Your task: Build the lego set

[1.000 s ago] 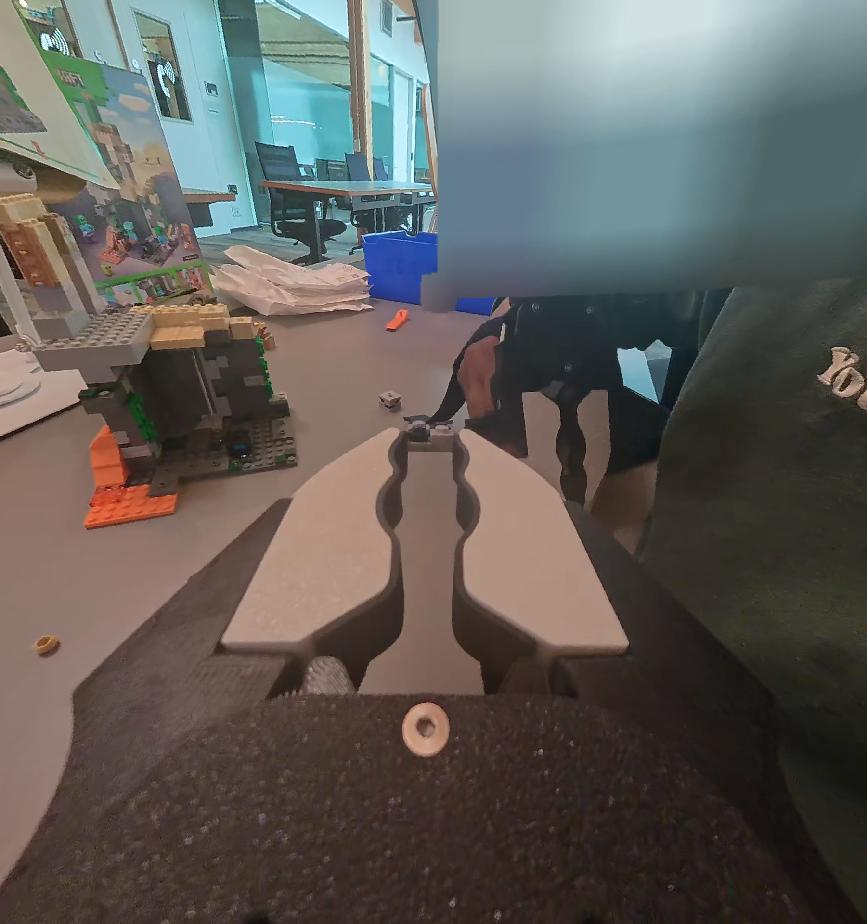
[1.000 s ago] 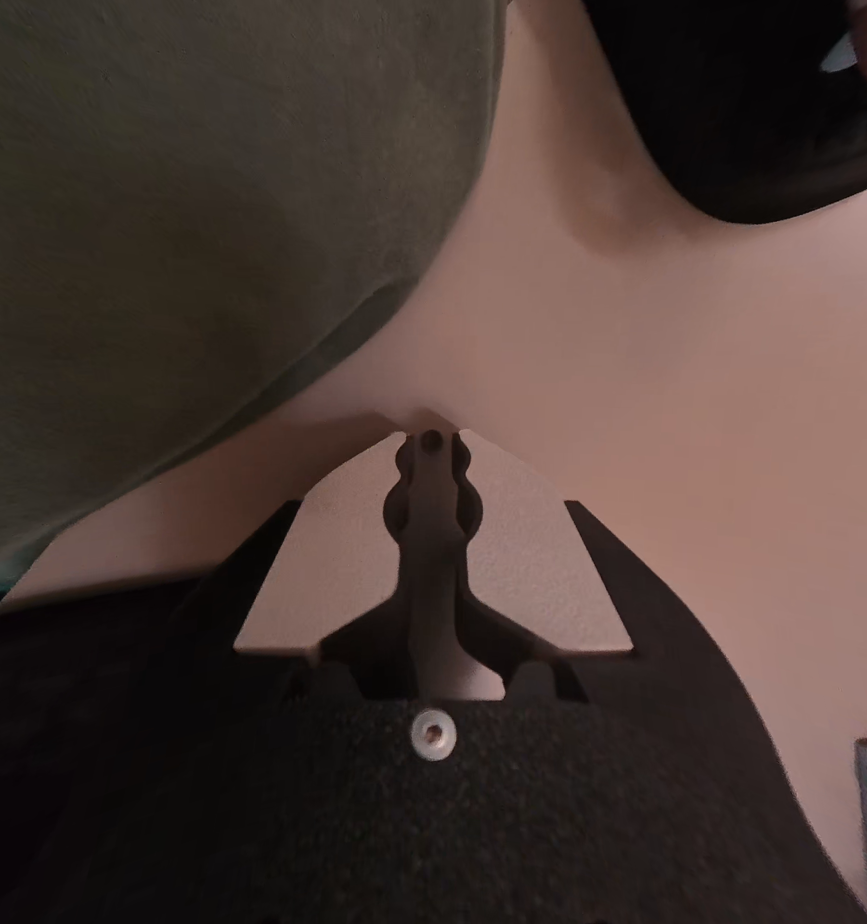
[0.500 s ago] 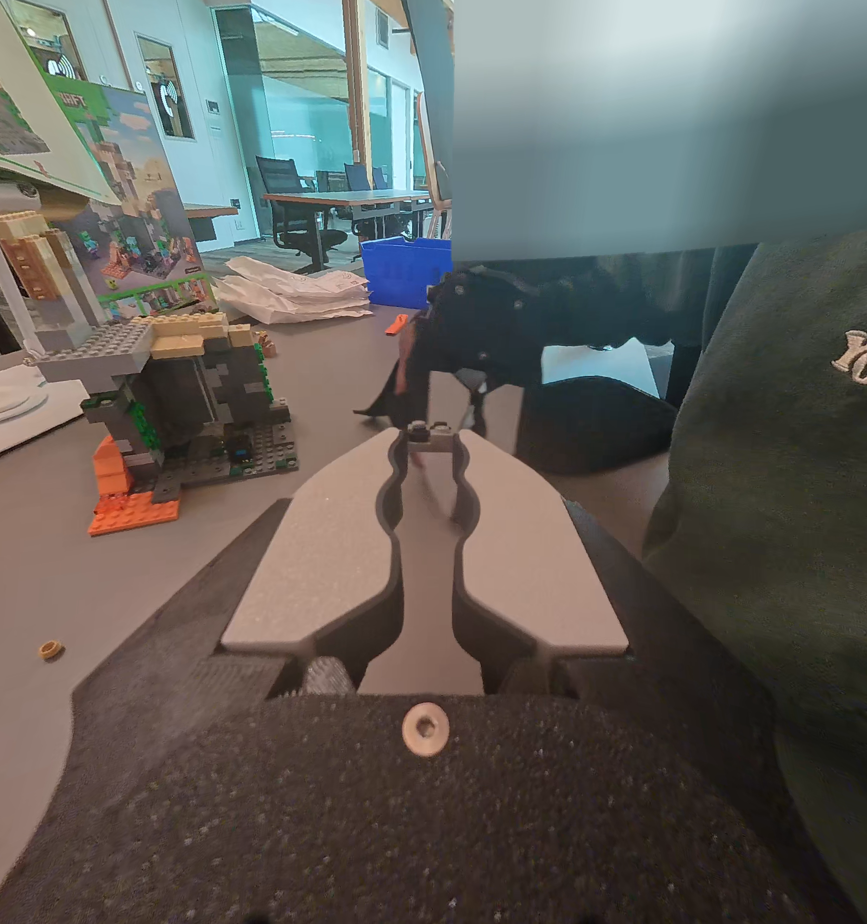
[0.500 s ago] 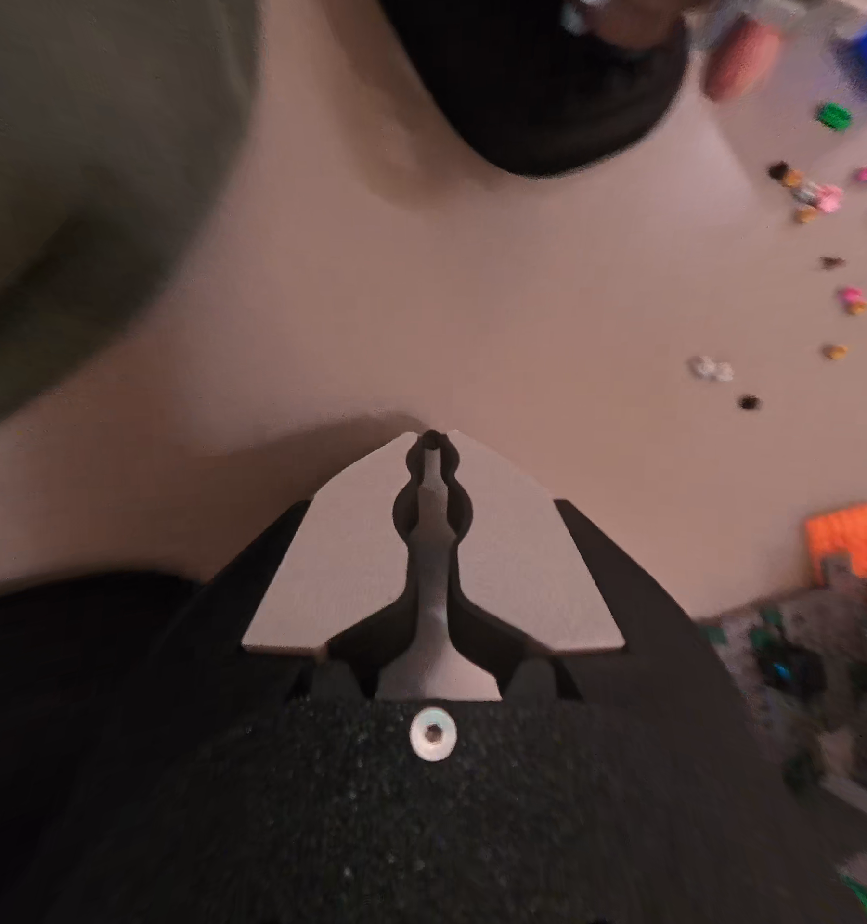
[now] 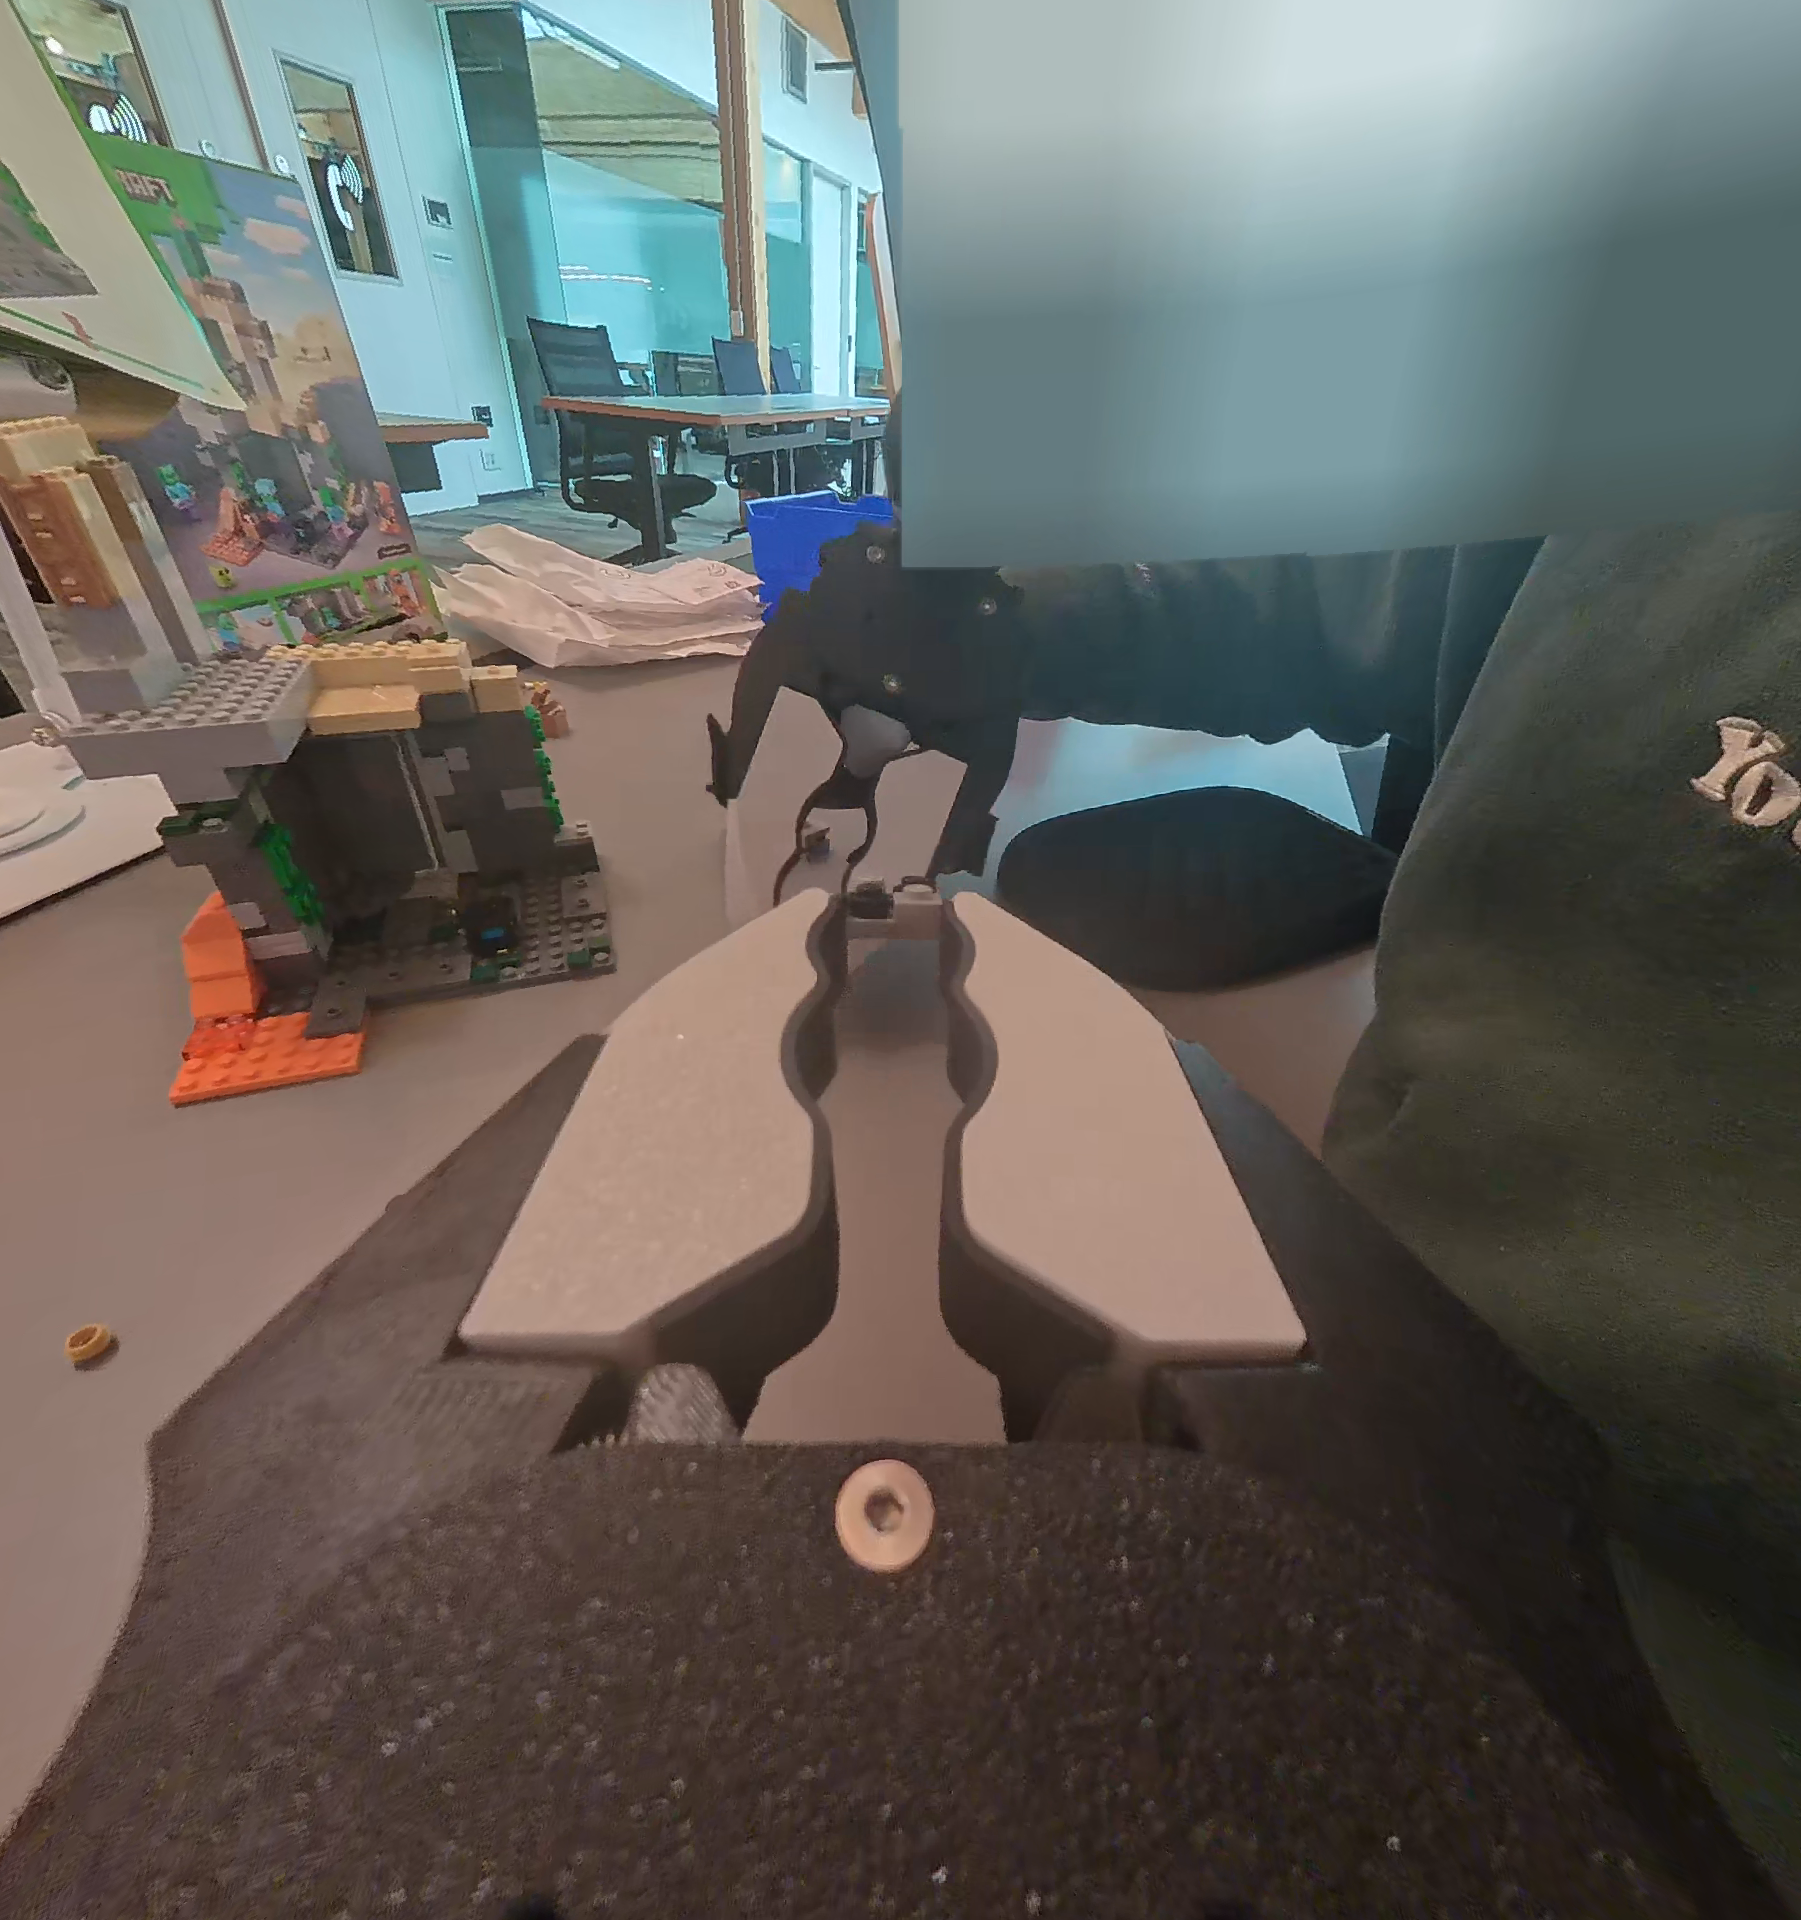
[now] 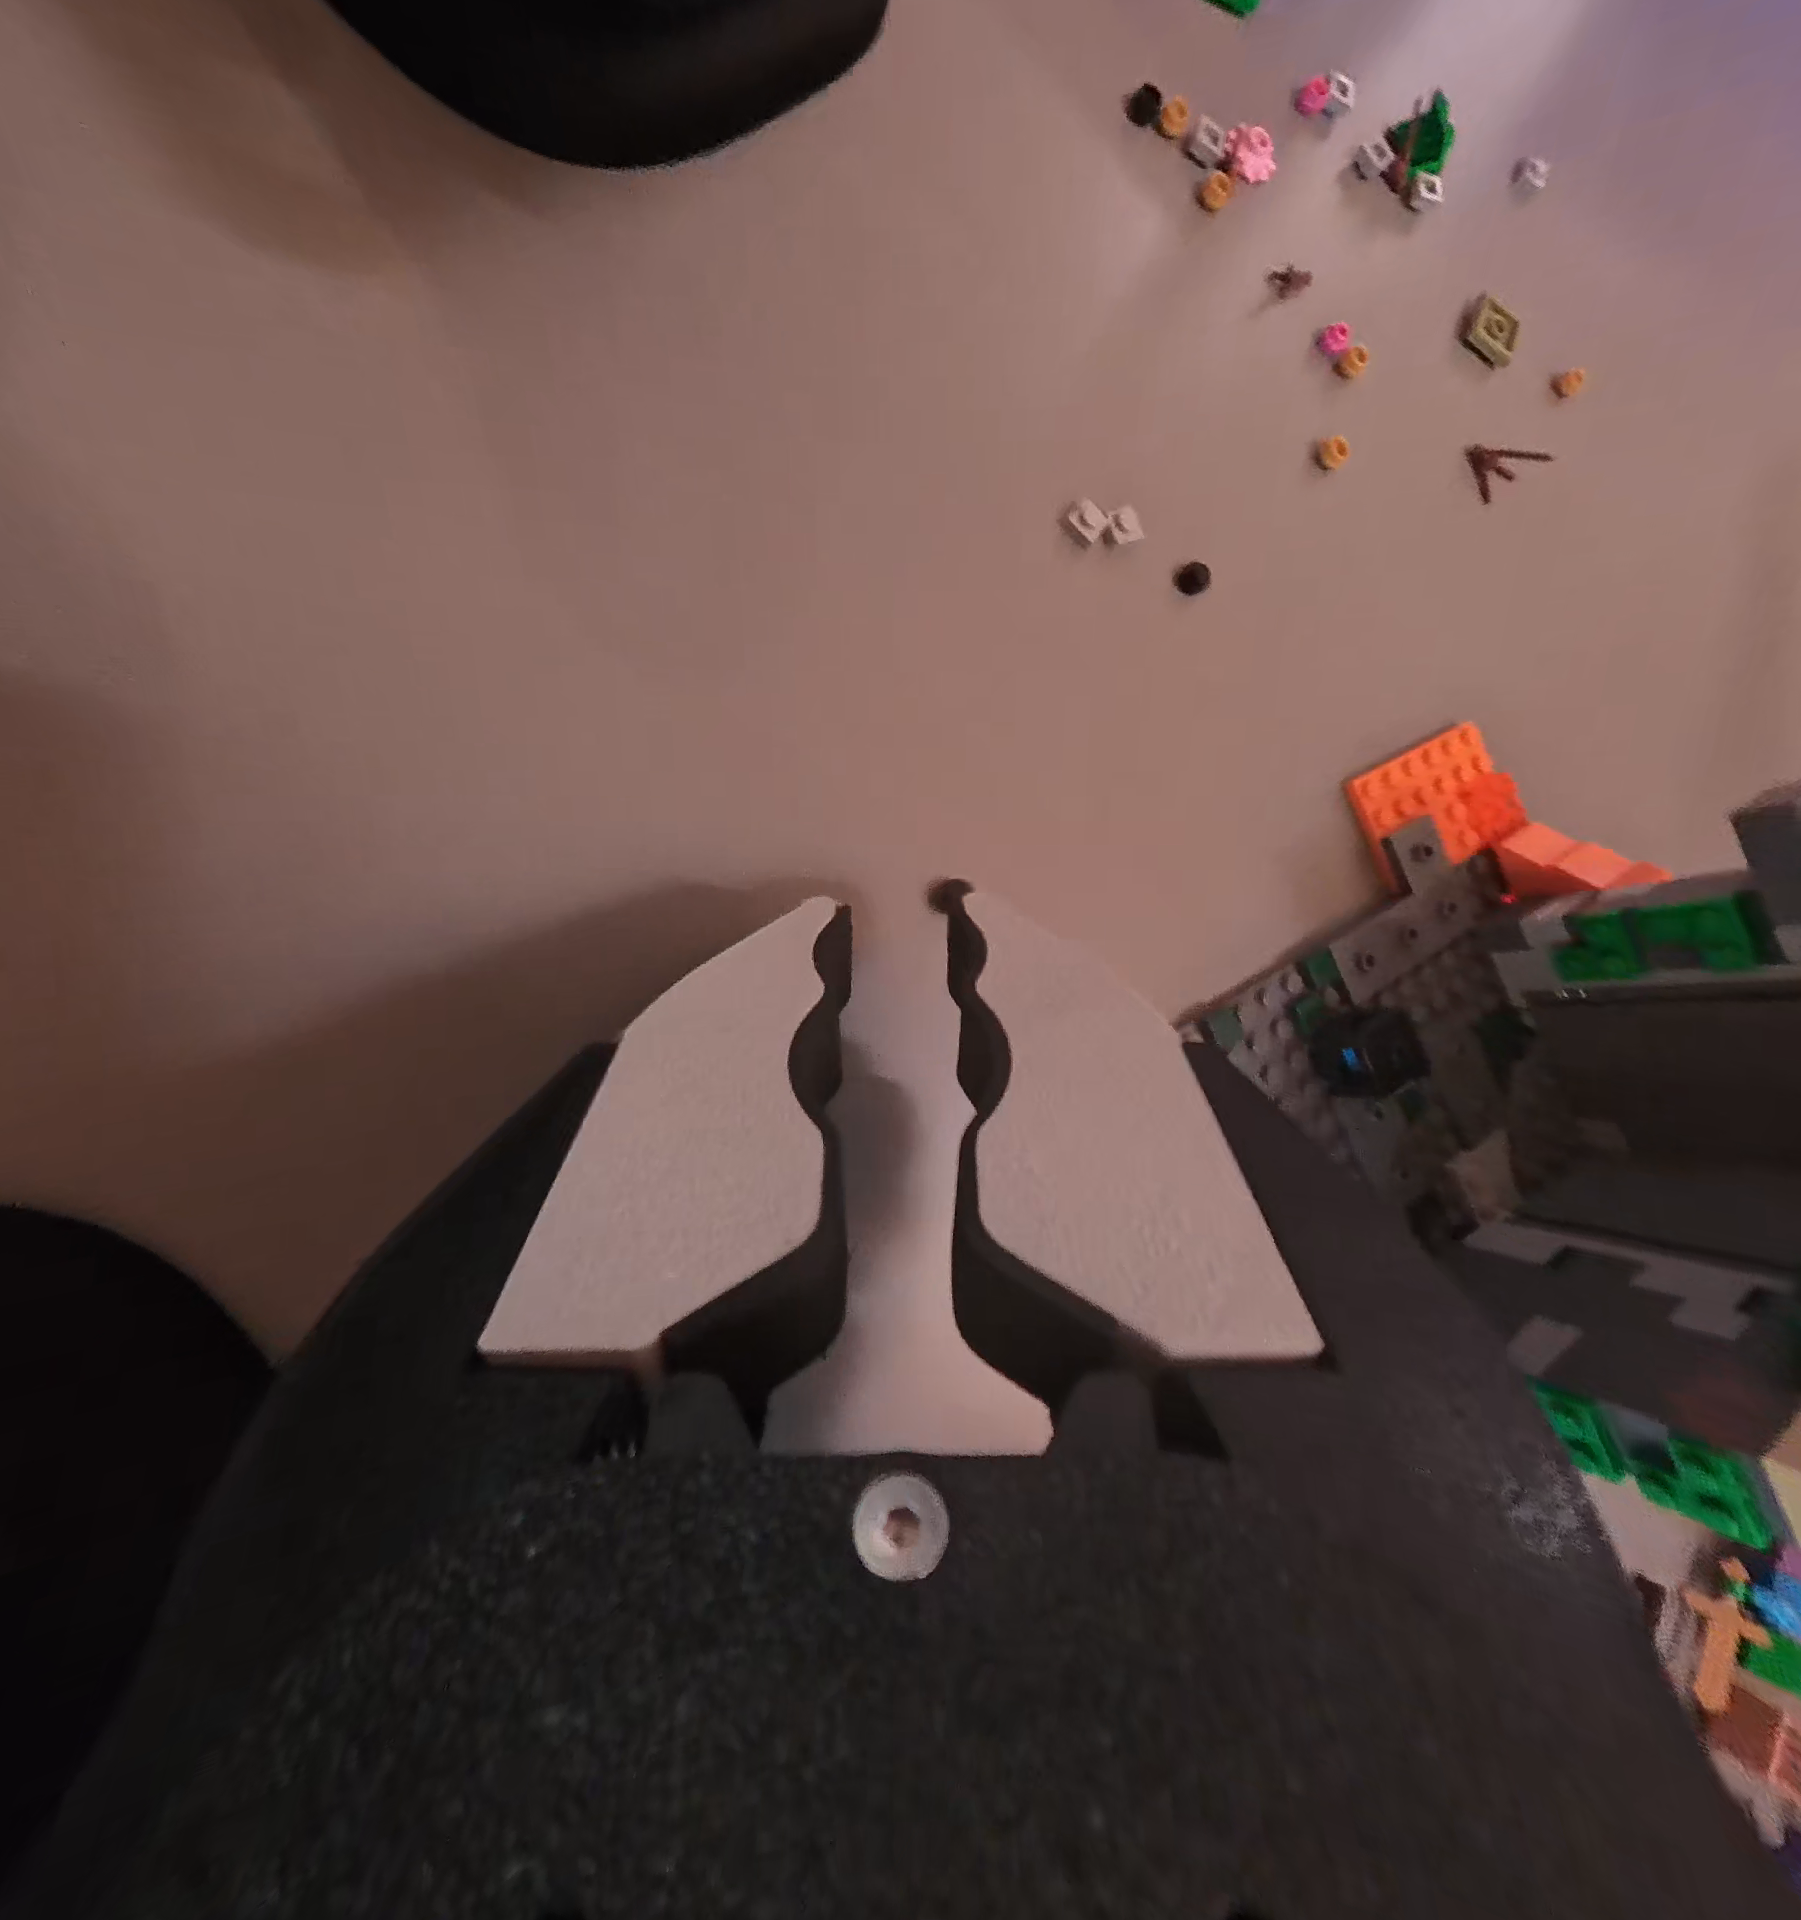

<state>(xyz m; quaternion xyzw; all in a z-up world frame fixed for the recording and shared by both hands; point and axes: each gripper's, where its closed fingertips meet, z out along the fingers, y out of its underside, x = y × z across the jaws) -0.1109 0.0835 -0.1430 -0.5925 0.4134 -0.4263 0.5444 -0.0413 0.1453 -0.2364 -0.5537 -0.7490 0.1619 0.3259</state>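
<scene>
My left gripper [image 5: 891, 920] is shut on a small grey lego plate [image 5: 911, 916] with a dark stud piece on its left end, held above the table. The partly built lego model [image 5: 356, 831] of grey, green and tan bricks on an orange plate [image 5: 272, 1060] stands to its left. My right gripper [image 6: 891, 904] is open over bare table. A tiny dark round piece [image 6: 950, 891] shows at its right fingertip; I cannot tell if it sticks there. The right gripper also shows in the left wrist view [image 5: 823, 847], pointing down just behind the grey plate. The model [image 6: 1602, 1091] lies to its right.
Several small loose pieces [image 6: 1332, 343] lie scattered on the table. A black pad [image 5: 1187, 883], the set's box [image 5: 283, 436], white paper bags [image 5: 605, 613] and a blue bin [image 5: 818, 530] stand farther off. A person's green sweater [image 5: 1602, 1039] fills the right. Some 12 centimetres of space lies between my two pairs of fingers. The left gripper is farther from the model [image 6: 1602, 1091], some 25 centimetres, than the right, some 20 centimetres.
My right gripper has opened and swung from facing the sweater to look down on the table and the model. The left gripper still holds the grey plate, nearly still.
</scene>
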